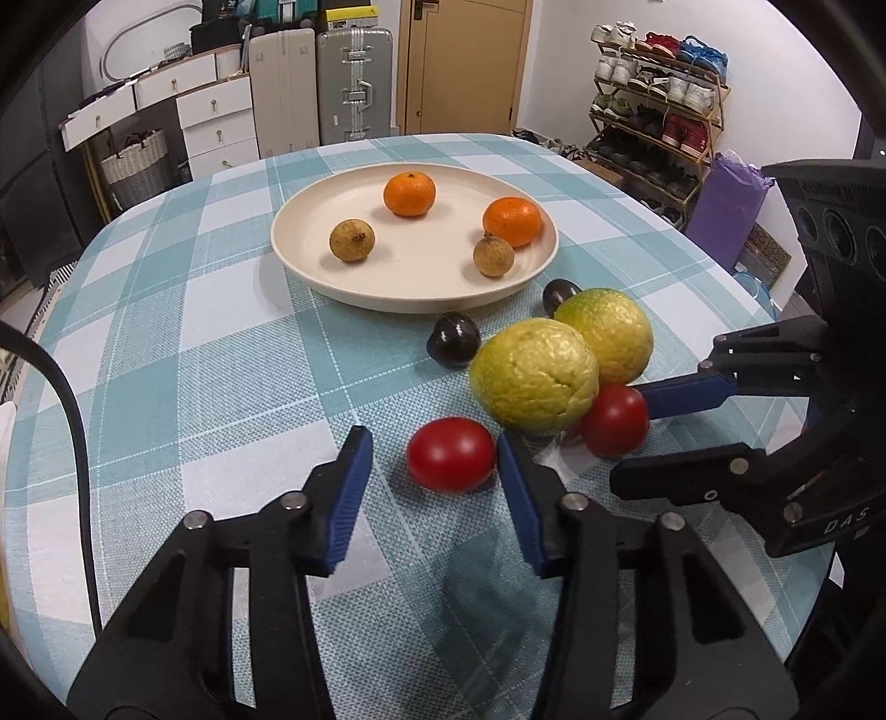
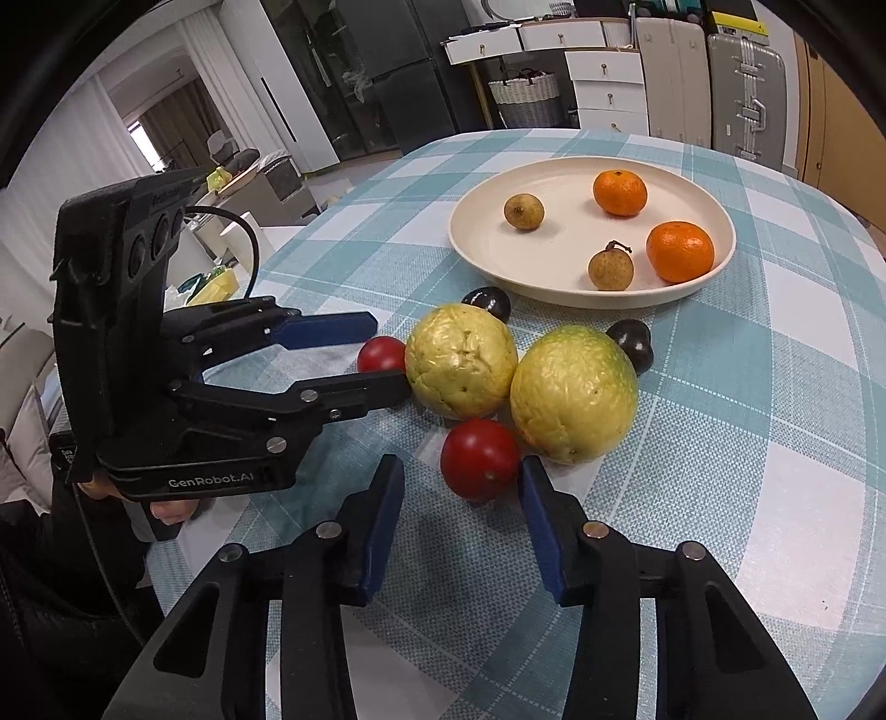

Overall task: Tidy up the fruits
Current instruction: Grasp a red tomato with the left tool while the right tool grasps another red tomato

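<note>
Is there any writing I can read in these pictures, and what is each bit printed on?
"GenRobot.AI": on the black body of the left tool, seen from the right wrist camera.
"DAS": on the black body of the right tool, seen from the left wrist camera; the word runs out of the picture.
Raised lettering on top of each tool's camera housing: too blurred to read.
Yellow label on a box above the suitcases: too small to read.
</note>
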### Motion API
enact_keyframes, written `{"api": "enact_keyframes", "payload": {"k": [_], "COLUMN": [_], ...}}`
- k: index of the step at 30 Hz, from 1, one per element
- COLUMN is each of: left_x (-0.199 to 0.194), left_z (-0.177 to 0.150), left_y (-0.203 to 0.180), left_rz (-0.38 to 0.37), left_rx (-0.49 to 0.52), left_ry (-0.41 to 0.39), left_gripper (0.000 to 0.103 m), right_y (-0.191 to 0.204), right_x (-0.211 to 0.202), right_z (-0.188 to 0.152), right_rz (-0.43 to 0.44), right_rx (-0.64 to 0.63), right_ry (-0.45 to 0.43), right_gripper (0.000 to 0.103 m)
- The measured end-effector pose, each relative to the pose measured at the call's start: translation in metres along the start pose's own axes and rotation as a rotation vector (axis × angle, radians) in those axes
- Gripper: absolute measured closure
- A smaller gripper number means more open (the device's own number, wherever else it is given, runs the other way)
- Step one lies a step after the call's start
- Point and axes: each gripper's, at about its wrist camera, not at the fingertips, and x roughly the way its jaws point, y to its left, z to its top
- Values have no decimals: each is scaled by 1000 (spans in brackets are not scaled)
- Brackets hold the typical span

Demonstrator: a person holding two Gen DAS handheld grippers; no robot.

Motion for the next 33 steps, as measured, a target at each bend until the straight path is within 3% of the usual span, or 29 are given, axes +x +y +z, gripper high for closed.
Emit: {"api": "enact_keyframes", "payload": {"k": [4,14,22,33], "left_x": [1,-3,-6,-16], "left_z": [0,0,1,4], "left_y": [0,-2,-1,3], "left_rz": [-13,-21,-26,-21], "left_rx": [2,11,8,-7], "left_ry": [3,-9,-22,-55], "left_gripper": [74,74,74,74], "right_y": [2,3,0,7], "right_x": [2,5,5,3], "right_z": [0,-1,-1,-3], "right_rz": [-26,-43,-63,-56], "right_rx": [-10,-17,-14,-49], "right_ry": [0,-5,-11,-9], "right_gripper": [59,60,73,73]}}
